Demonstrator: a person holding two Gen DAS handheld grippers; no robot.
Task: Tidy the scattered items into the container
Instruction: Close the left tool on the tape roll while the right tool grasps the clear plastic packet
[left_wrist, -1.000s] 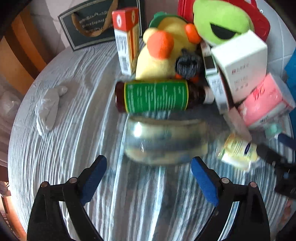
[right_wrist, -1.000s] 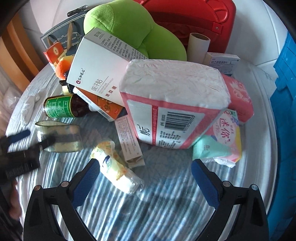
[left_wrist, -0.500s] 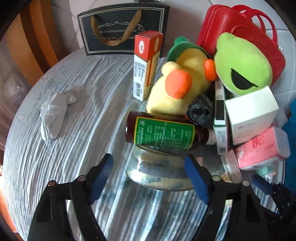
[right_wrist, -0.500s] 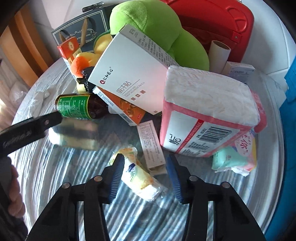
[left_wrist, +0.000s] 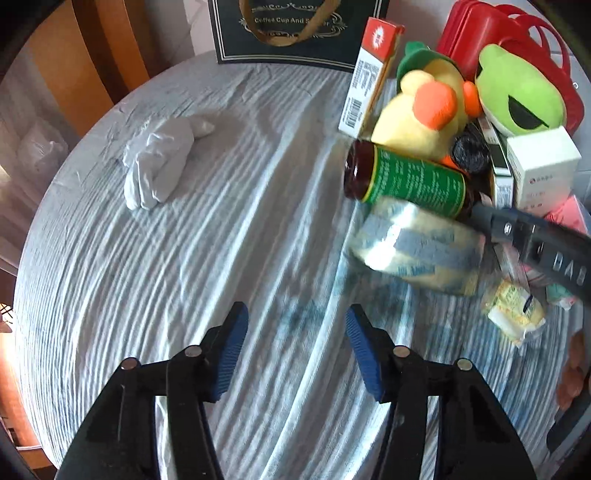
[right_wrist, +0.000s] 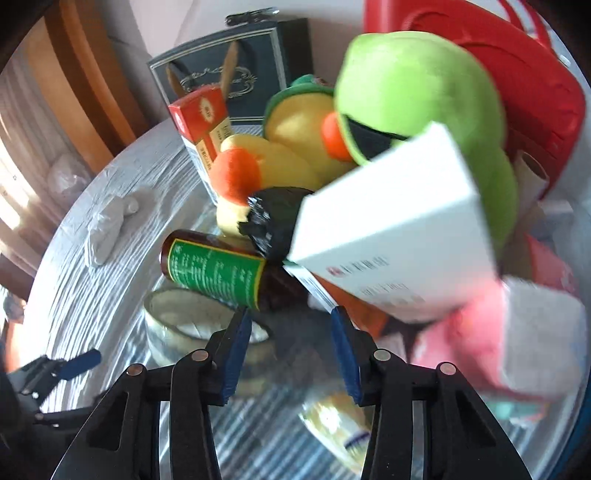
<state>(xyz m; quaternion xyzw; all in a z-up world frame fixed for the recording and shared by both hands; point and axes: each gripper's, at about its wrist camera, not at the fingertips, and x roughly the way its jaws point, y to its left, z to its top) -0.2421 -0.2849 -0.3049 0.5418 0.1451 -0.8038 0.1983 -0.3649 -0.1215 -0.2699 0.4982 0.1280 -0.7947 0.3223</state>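
Only the right wrist view shows the tape roll's (right_wrist: 192, 325) hollow ring; both the left tongs (left_wrist: 295, 347) and the right tongs (right_wrist: 288, 350) stand apart, empty, over the ribbed tablecloth (left_wrist: 184, 277).

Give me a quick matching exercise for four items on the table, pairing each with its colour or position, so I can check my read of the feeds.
Items:
1. brown bottle
2. frog plush
3. white glove
4. tape roll

Descriptions:
A. lies alone on the cloth, apart from the pile
B. bright green, against the red case
C. lies on its side, with a green label
D. clear ring in front of the bottle

Pairs: 1-C, 2-B, 3-A, 4-D
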